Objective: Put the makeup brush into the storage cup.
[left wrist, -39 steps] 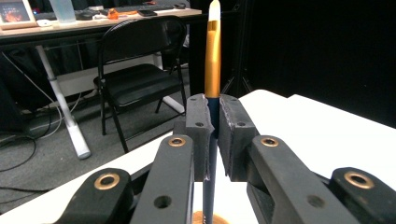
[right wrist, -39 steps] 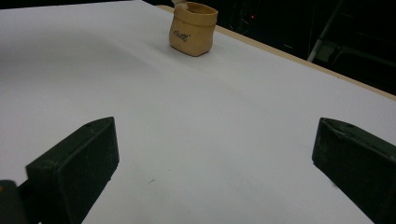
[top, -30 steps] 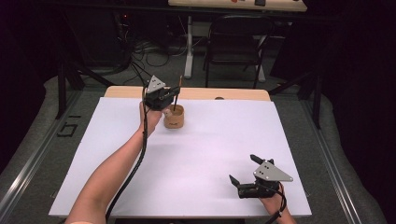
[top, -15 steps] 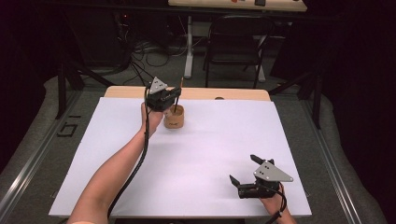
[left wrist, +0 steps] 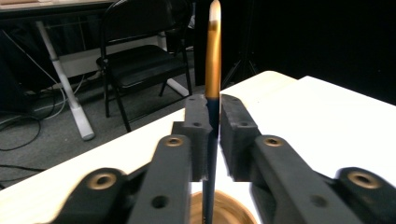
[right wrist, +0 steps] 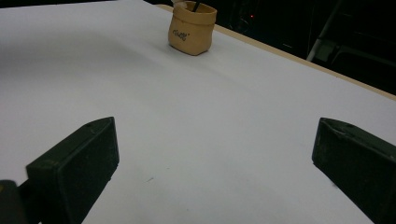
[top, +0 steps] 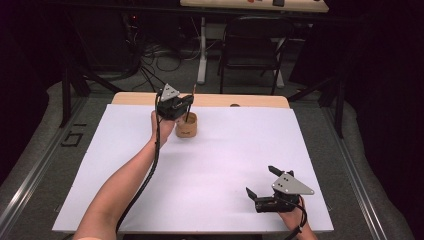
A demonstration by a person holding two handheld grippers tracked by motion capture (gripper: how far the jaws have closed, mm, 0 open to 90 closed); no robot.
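A thin brush (left wrist: 213, 56) with a dark shaft, gold ferrule and pale tip stands upright, its lower end inside a small tan cup (top: 186, 127) at the far middle of the white table (top: 225, 165). My left gripper (top: 182, 102) hovers just above the cup, and its jaws sit closed around the shaft in the left gripper view (left wrist: 214, 107). The cup's rim (left wrist: 224, 212) lies right below the jaws. My right gripper (top: 260, 181) rests near the front right edge, open with nothing between its fingers (right wrist: 215, 154). Far ahead of it stands the cup (right wrist: 191, 28).
White paper covers the table, with a strip of wooden edge (top: 250, 101) at the back. A black folding chair (top: 250, 45) and a desk leg (top: 202, 50) stand on the floor beyond the table. Cables trail from both grippers.
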